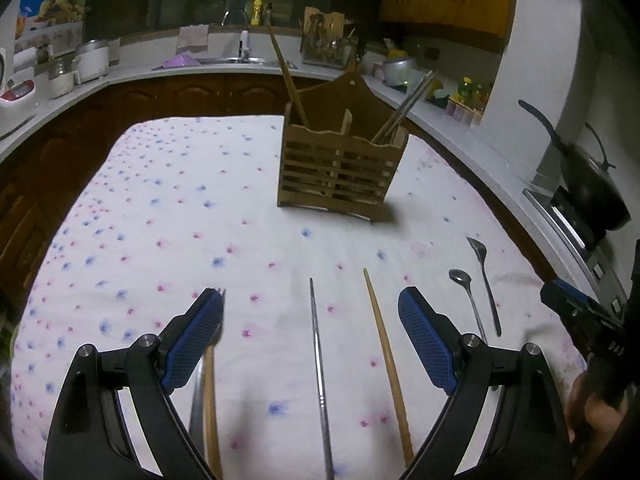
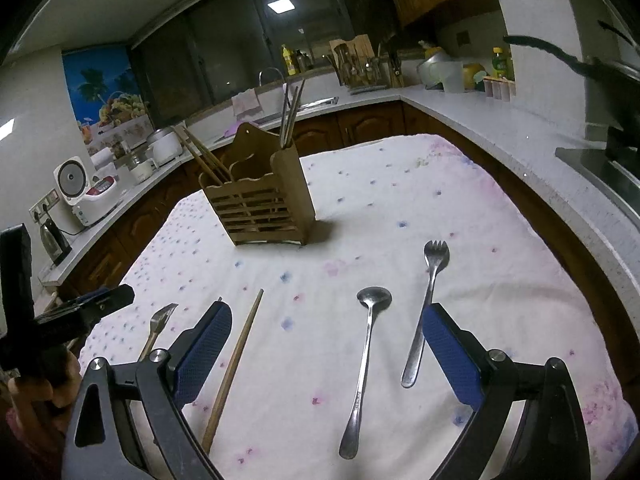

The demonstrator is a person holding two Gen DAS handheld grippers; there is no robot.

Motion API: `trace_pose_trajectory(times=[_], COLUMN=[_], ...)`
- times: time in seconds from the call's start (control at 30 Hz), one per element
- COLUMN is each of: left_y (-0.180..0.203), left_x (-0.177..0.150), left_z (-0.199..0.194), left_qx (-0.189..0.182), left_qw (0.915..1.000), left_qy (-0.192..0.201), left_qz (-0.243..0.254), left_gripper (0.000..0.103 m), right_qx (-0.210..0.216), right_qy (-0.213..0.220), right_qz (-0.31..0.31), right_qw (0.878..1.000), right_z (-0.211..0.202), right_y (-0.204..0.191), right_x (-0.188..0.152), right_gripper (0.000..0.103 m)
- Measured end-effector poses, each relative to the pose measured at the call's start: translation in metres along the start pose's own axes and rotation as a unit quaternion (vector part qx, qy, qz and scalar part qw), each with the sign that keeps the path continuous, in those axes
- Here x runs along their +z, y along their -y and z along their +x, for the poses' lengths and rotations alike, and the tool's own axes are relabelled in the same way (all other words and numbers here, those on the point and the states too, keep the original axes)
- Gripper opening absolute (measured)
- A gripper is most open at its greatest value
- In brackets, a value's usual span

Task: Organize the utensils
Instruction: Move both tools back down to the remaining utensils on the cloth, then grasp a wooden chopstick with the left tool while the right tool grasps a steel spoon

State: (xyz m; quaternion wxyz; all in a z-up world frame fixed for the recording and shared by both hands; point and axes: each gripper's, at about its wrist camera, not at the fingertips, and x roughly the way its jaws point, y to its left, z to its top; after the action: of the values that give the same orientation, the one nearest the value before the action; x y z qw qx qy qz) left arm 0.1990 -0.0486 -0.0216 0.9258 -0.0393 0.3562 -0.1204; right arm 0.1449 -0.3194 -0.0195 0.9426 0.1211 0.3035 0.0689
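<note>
Left wrist view: left gripper (image 1: 310, 320) fingers (image 1: 426, 344) spread wide, nothing grasped. Between the fingers, lying lengthwise on the flower-print cloth (image 1: 160, 220) of the tabletop: a metal chopstick (image 1: 319, 372) and, nearer the right finger, a wooden chopstick (image 1: 386, 364). Under and just beside the left finger: a fork (image 1: 219, 294), tines showing past the fingertip, with another wooden chopstick (image 1: 211, 408) alongside. Outside the right finger: two spoons (image 1: 466, 292), (image 1: 486, 280). Wooden utensil holder (image 1: 340, 172) stands well ahead of the fingertips, already holding wooden and metal chopsticks.

Right wrist view: right gripper (image 2: 326, 332) fingers (image 2: 450, 356) released, grasping nothing. Between them: a spoon (image 2: 366, 360); a spork-like fork (image 2: 426, 312) close to the right finger; a wooden chopstick touching the left finger's inner edge. Holder ahead and left of the fingertips.
</note>
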Motion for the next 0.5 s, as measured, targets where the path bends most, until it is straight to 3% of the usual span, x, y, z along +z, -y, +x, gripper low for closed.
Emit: trace_pose_trajectory(times=[0.37,0.5], left_y=[0.015,0.020], left_x=[0.001,0.002], left_z=[0.035,0.046], left_qx=[0.000,-0.004], left_qw=[0.9989,0.9982], left_qy=[-0.041,-0.051], left_qz=[0.021,0.030], left_gripper=[0.091,0.086], right_qx=[-0.008,-0.014], right_qy=[-0.032,-0.047], right_qz=[-0.002,-0.001], right_qw=[0.999,0.999], right_z=[0.029,0.040], right_y=[0.008,0.011], right_x=[0.001,0.001], right_gripper=[0.096,0.087])
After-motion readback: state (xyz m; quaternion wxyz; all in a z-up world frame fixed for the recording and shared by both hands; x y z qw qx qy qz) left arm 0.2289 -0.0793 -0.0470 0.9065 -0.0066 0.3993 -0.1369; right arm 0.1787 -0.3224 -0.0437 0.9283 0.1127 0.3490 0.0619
